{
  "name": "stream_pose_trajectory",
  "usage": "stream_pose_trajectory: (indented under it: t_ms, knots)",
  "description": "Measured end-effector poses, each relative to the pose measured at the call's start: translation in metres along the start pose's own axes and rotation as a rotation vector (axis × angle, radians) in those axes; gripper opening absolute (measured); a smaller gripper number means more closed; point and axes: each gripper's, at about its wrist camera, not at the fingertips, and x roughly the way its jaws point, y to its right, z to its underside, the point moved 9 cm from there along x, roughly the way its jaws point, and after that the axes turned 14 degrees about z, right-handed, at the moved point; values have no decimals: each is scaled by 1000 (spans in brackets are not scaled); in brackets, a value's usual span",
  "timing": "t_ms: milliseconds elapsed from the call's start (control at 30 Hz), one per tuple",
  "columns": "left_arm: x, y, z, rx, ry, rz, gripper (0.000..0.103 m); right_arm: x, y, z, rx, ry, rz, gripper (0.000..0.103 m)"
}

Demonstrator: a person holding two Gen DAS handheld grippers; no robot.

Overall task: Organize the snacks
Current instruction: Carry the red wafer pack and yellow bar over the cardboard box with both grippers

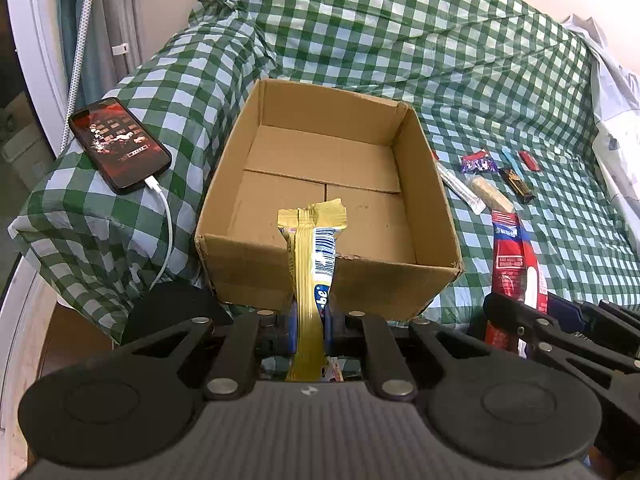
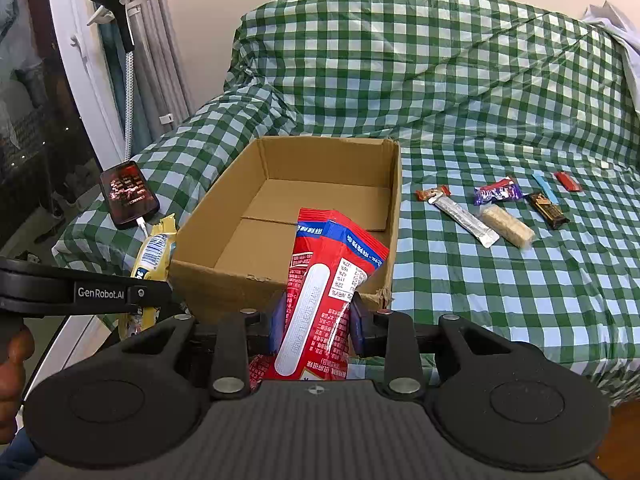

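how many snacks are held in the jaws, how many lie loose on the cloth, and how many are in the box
held in the jaws: 2, gold packet and red packet
loose on the cloth: 7
in the box: 0
total: 9

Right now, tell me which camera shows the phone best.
The left wrist view: the phone lies close, its whole lit screen and charging cable visible. The right wrist view shows it smaller, farther off, its lower edge behind the yellow snack.
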Motion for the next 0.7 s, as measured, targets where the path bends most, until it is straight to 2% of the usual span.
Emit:
stream_pose_trajectory:
  t_ms: [500,700]
  knots:
    - [16,-12,-11,-15,-13,-3,13,17,-1,-1,-9,-32,9,34]
    - [22,-20,-30,-19,-1,-1,13,27,1,-18,-10,-17,20,34]
